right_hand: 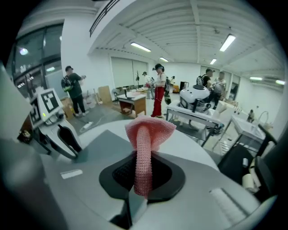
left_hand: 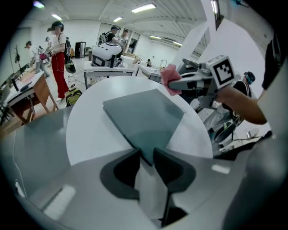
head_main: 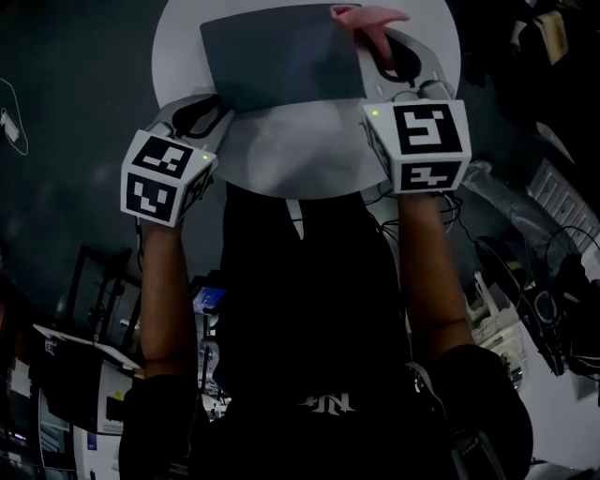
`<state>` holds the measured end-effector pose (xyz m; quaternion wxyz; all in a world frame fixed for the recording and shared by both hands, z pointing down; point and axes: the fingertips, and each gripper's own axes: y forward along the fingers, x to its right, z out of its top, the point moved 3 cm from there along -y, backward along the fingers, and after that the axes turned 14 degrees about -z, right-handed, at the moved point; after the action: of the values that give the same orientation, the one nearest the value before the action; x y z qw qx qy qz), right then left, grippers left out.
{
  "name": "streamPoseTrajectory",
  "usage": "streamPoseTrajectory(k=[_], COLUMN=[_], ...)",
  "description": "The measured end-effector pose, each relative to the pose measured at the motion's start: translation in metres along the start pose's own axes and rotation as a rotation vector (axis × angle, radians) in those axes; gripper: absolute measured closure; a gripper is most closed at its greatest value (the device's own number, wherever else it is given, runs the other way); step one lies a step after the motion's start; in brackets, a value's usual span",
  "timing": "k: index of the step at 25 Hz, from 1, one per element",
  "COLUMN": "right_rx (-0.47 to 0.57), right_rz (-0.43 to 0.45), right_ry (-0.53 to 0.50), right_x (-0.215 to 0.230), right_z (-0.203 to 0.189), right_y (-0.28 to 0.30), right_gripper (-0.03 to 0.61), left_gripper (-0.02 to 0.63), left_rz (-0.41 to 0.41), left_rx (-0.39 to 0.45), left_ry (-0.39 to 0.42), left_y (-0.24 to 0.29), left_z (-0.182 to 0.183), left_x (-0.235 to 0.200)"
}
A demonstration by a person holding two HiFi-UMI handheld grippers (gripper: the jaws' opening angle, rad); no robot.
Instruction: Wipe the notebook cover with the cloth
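Observation:
A grey notebook (head_main: 281, 56) lies flat on a round white table (head_main: 309, 159). My left gripper (head_main: 221, 106) is shut on its near left corner; in the left gripper view the corner (left_hand: 146, 155) runs in between the two dark jaws of that gripper (left_hand: 145, 158). My right gripper (head_main: 377, 39) is at the notebook's far right corner, shut on a pink knitted cloth (head_main: 370, 17). The cloth (right_hand: 146, 134) stands up from the right gripper (right_hand: 144, 157) and fans out above the notebook's edge (right_hand: 101, 143). It also shows from the left as the cloth (left_hand: 170, 78).
The table rim (left_hand: 90, 130) curves close around the notebook. Several people stand further off, one in red trousers (right_hand: 158, 92), among desks (right_hand: 130, 103) and a white machine (right_hand: 195, 96). Cables and equipment (head_main: 534, 281) lie on the floor at my right.

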<state>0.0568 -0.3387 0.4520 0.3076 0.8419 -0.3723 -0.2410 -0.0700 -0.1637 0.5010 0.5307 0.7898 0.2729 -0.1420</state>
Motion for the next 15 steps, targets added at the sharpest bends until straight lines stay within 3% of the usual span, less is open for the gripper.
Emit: streamPoseTrajectory(k=[3,6,9,15], right_rx=[0.030,0.027,0.000,-0.042], right_rz=[0.171,0.280,0.318,0.330], right_ry=[0.018,-0.021,-0.054,-0.114], right_x=[-0.056,-0.110,-0.141,-0.162], right_z=[0.021,0.024,0.019,0.014], right_y=[-0.005,-0.001,0.006,0.012], right_gripper=[0.551,0.551,0.551,0.551], left_gripper=[0.515,0.515,0.515,0.515], left_rz=[0.002,0.000,-0.001,-0.002], left_rx=[0.003,-0.002,0.000,0.004], left_ry=[0.010,0.020,0.026,0.025], left_y=[0.003,0.007,0.009,0.010], left_z=[0.003,0.004,0.005,0.006], left_x=[0.004,0.006,0.009,0.016])
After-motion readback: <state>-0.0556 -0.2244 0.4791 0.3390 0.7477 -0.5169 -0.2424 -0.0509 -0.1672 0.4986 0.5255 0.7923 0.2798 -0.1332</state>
